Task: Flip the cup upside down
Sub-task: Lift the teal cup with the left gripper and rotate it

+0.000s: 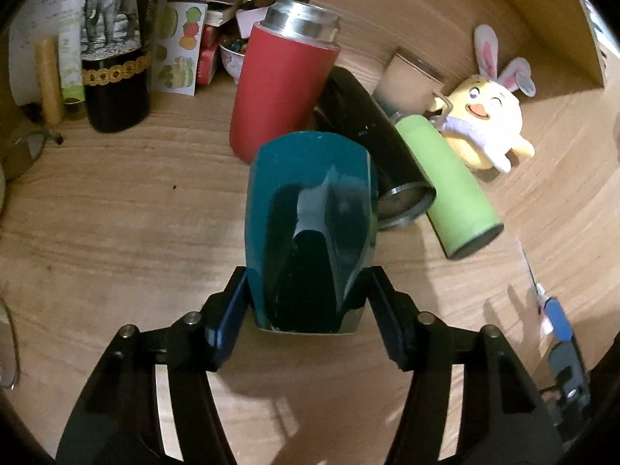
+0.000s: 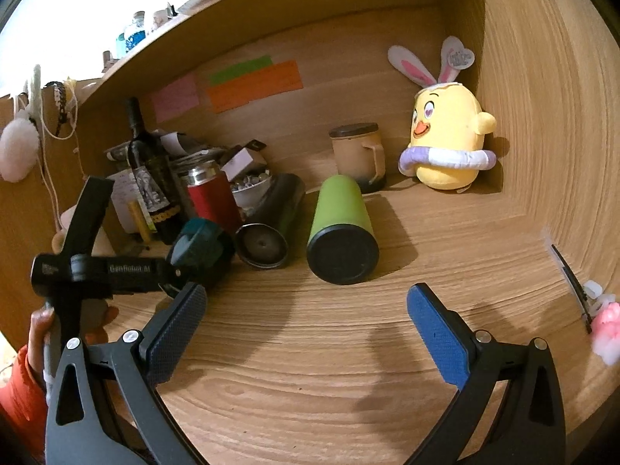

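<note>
A teal cup (image 1: 310, 228) sits between the blue pads of my left gripper (image 1: 308, 302), which is shut on it near its lower end. The cup is tilted, its far end pointing toward the shelf back. In the right wrist view the same cup (image 2: 201, 244) shows at the left, held by the left gripper's black body. My right gripper (image 2: 306, 310) is open and empty over bare wood in front of the lying tumblers.
A red tumbler (image 1: 283, 85) stands behind the cup. A black tumbler (image 1: 372, 147) and a green tumbler (image 1: 449, 186) lie on their sides to the right. A yellow plush chick (image 2: 445, 143), a beige mug (image 2: 360, 155), a wine bottle (image 2: 151, 170) and clutter line the back.
</note>
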Demonstrator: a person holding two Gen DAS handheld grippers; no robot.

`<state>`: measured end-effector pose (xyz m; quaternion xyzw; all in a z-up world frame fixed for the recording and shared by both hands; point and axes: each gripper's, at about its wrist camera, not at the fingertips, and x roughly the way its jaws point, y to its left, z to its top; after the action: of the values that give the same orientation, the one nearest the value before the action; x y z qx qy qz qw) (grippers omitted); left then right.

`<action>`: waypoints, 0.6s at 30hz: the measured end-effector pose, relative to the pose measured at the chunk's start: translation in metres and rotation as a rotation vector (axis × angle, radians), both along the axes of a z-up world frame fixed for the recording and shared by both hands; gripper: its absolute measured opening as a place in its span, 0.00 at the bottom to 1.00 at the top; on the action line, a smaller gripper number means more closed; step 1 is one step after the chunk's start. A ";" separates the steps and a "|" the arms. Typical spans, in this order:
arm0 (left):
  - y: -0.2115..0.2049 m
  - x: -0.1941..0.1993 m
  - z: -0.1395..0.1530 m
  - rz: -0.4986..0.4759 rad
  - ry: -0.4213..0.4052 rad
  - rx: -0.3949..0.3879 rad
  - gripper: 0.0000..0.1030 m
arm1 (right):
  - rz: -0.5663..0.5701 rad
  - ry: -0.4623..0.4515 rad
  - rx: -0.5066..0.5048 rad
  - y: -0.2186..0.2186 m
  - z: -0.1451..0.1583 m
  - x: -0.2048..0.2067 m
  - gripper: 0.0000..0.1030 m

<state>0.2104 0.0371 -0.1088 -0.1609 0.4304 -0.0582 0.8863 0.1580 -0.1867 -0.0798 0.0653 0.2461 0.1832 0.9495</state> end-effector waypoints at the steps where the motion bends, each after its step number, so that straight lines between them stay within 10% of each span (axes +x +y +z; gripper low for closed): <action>1: 0.000 -0.002 0.000 -0.002 -0.001 0.008 0.59 | 0.001 -0.005 -0.001 0.001 0.001 -0.003 1.00; 18: -0.029 -0.077 0.001 -0.078 0.024 -0.022 0.59 | 0.012 -0.086 -0.020 0.001 0.023 -0.061 1.00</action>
<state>0.1332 0.0083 -0.1080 -0.1544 0.4461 -0.0957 0.8763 0.0966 -0.1858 -0.0565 0.0463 0.2073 0.1891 0.9587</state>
